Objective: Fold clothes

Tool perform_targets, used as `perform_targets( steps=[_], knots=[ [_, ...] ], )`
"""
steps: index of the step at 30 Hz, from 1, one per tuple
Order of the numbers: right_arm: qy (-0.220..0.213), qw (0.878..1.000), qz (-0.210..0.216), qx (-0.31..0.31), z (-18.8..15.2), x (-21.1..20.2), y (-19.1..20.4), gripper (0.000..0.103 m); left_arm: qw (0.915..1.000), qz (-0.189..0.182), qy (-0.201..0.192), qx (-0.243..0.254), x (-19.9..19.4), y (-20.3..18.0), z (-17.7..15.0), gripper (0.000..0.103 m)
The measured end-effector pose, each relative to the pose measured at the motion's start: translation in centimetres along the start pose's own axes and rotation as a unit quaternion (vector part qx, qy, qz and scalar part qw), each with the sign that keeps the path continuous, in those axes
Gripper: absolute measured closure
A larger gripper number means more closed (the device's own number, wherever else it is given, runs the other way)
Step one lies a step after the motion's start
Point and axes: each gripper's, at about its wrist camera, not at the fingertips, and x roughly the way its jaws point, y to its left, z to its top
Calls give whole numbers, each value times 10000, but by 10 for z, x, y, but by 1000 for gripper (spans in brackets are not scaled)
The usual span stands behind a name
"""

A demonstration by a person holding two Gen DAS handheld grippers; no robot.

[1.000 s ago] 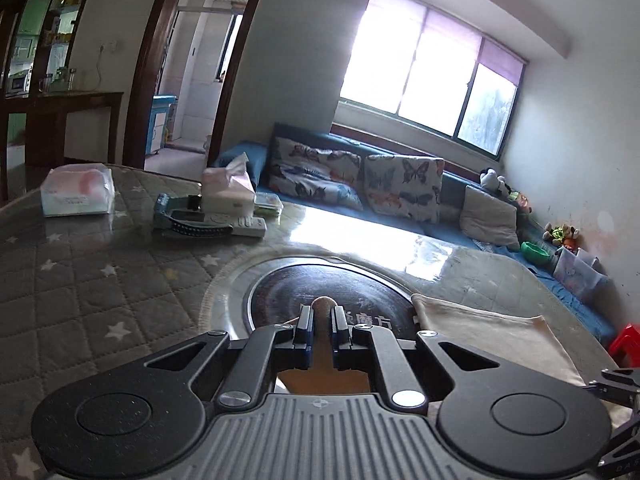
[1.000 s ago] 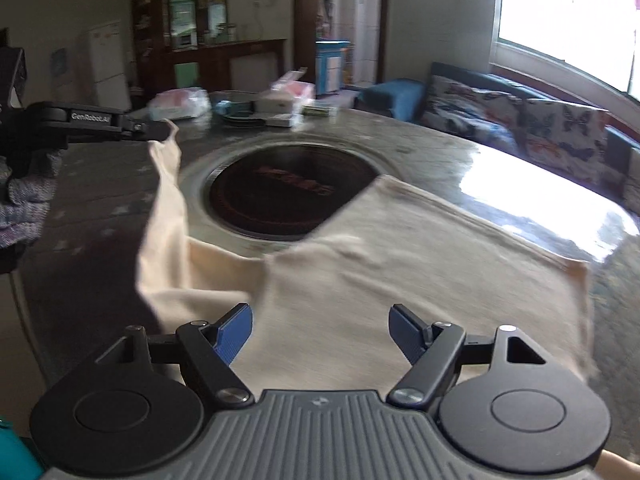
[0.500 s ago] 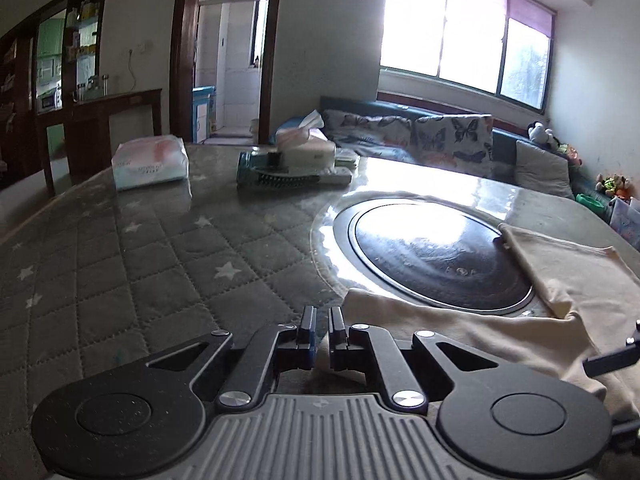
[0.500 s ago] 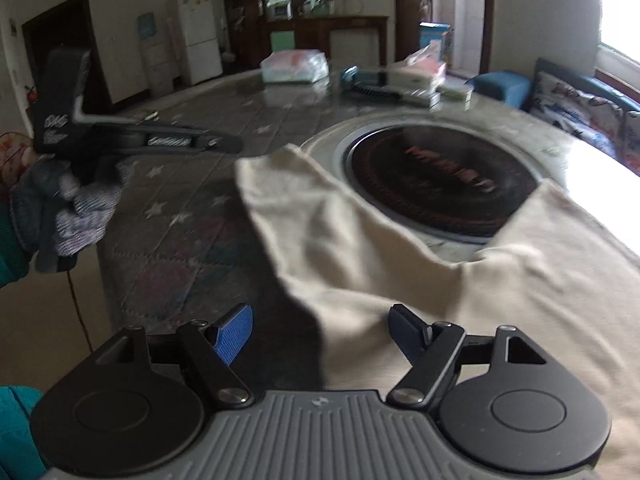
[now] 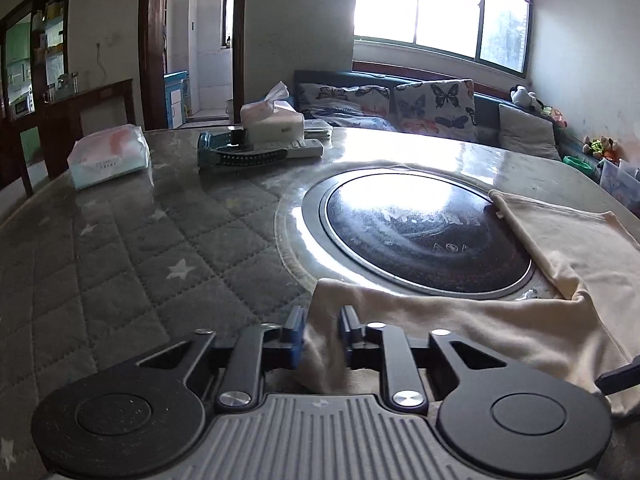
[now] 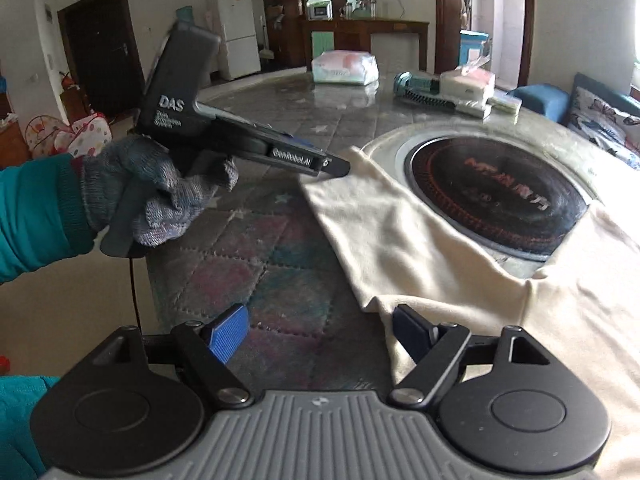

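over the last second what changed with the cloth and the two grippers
The left gripper, shut on the sleeve of the cream garment earlier, carried it down and outward onto the table, then opened; the sleeve now lies flat between its parted fingers. The right gripper stayed open at the garment's near edge, holding nothing. The tissue packs and the black round hob kept their places.

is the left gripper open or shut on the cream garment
Open. The left gripper has its blue pads parted, with a fold of the cream garment lying loosely in the gap, touching neither pad clearly.
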Motion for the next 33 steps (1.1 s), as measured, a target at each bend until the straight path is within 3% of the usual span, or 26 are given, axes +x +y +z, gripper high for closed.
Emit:
perform_targets(
  steps=[8,12,16,20,29,33],
  knots=[
    [-129,9986,-421,284,-1,-14,-19,21,9967,371,-441,568,3,-11,30,96],
    [-114,9959,-702,566,-6,-12,-34,21,9965,418,-265,675,9,-11,34,95],
    [-78,9955,-674,664,-10,-6,-40,18,9961,565,145,665,24,-8,24,93],
    [-168,9972,-494,534,-7,-11,-42,19,9960,579,178,663,22,-7,21,91],
    [-199,9888,-979,1109,19,2,-95,17,9957,601,230,666,14,-4,13,92],
    [-83,9888,-714,1306,22,14,-103,16,9957,613,261,642,12,-1,12,91]
  ],
)
